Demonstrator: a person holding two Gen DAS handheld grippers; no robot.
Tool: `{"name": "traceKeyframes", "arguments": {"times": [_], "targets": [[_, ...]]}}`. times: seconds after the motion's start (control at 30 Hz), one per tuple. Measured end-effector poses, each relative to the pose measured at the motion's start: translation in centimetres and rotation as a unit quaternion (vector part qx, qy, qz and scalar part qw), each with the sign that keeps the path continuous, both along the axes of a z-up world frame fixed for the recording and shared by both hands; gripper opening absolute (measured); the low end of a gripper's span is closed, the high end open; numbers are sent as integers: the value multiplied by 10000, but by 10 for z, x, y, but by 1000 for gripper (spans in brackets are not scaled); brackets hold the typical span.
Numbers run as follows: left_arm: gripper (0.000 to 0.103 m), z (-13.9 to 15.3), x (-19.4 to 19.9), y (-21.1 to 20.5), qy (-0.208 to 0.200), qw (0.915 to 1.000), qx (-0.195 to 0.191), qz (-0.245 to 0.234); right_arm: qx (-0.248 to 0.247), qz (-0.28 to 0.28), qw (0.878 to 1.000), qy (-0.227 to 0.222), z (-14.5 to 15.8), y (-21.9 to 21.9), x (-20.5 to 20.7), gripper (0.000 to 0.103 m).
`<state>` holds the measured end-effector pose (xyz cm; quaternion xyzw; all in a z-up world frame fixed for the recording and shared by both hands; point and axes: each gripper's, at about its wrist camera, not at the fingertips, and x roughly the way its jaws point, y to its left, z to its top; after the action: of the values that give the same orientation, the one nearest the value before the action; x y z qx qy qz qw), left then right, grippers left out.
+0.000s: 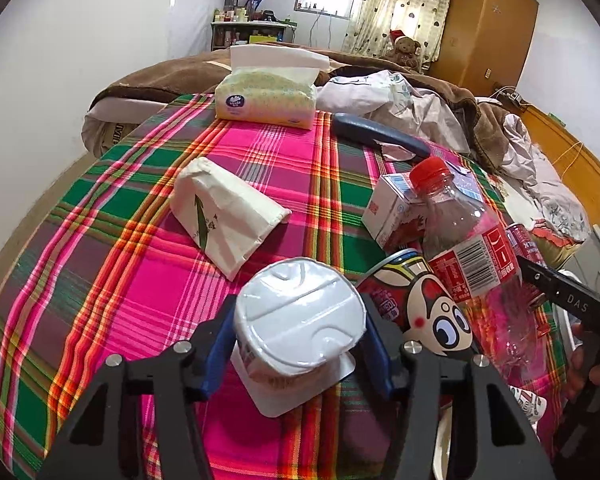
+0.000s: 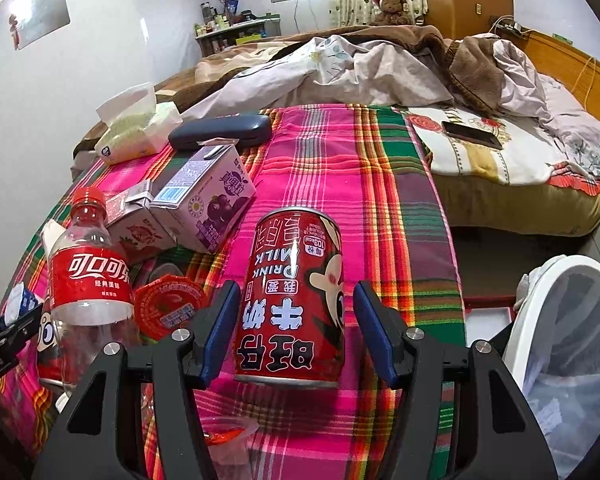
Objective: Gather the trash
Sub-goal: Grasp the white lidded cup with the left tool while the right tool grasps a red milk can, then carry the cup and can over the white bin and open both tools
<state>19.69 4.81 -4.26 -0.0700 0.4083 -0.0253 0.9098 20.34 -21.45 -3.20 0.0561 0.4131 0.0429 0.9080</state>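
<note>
Straddling the yogurt cup (image 1: 300, 320), the left gripper (image 1: 296, 344) had pads touching its sides; a shallow hold might let it tip. The right gripper (image 2: 294, 336) stood apart around the milk can (image 2: 292, 300), risking nudging it toward the bin (image 2: 540, 320) beyond.

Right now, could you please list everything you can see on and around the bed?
Cloth: one, pink-green plaid, over bed.
Tissue packs: two, yellow far end, white mid-cloth.
Case: one, dark blue, near yellow pack.
Cartons: two, purple, red-white, behind bottle.
Bottle: one, clear, red label.
Cans: two, red, one between right fingers, one beside cup.
Cup: one, white.
Phone: one, dark, on bedding.
Bin: one, white, beside bed.
Left gripper: closed on cup.
Right gripper: open.
</note>
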Motion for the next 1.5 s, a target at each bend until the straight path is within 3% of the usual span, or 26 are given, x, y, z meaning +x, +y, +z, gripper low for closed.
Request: {"name": "traceKeyframes", "arguments": {"times": [0.73, 1.2, 1.5], "targets": [[59, 38, -20, -21, -445, 9987, 106, -241, 155, -101, 9990, -408, 21, -11, -21, 55], [59, 76, -40, -79, -879, 9919, 167, -903, 216, -326, 9957, -836, 46, -41, -48, 55], [59, 90, -48, -135, -1059, 9820, 141, -1559, 159, -714, 9918, -1053, 60, -75, -75, 55]]}}
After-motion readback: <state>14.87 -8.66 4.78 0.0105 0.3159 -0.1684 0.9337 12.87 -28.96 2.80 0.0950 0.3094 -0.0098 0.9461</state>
